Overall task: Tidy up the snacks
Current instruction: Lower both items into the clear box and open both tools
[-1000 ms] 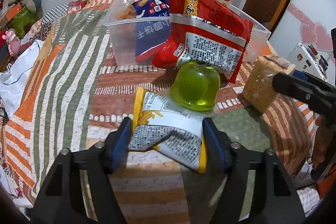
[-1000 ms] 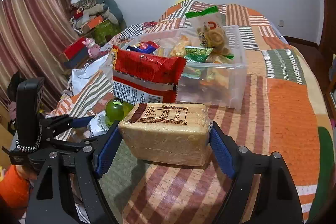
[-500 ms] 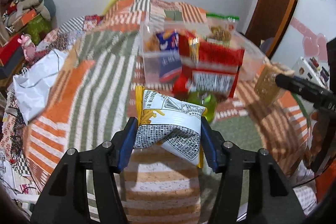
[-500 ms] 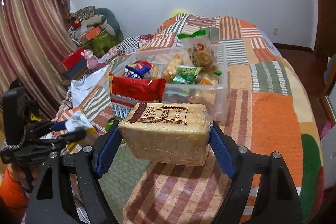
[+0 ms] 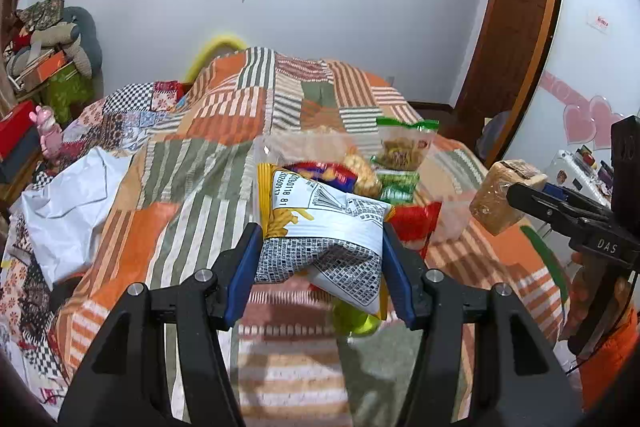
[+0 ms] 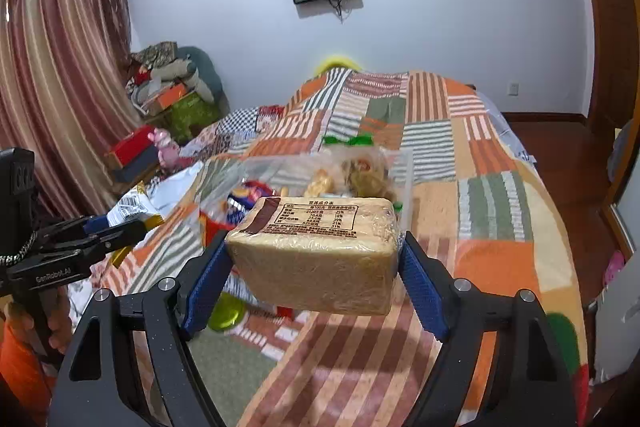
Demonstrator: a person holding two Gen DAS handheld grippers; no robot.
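Note:
My left gripper is shut on a white and yellow snack bag, held in the air above the quilt. The right gripper is shut on a wrapped tan bread block, also lifted; that block and the right gripper show at the right of the left wrist view. Beyond both stands a clear plastic bin full of snack packets, with a red packet leaning on its near side. A green jelly cup lies on the quilt below.
The striped patchwork quilt covers the bed. White crumpled cloth lies at the left edge. Boxes and a pile of soft things stand by the curtain. A wooden door and the floor are on the right.
Both grippers have risen off the quilt with their loads, the left one more. The bin and the jelly cup now sit lower and farther away in both views.

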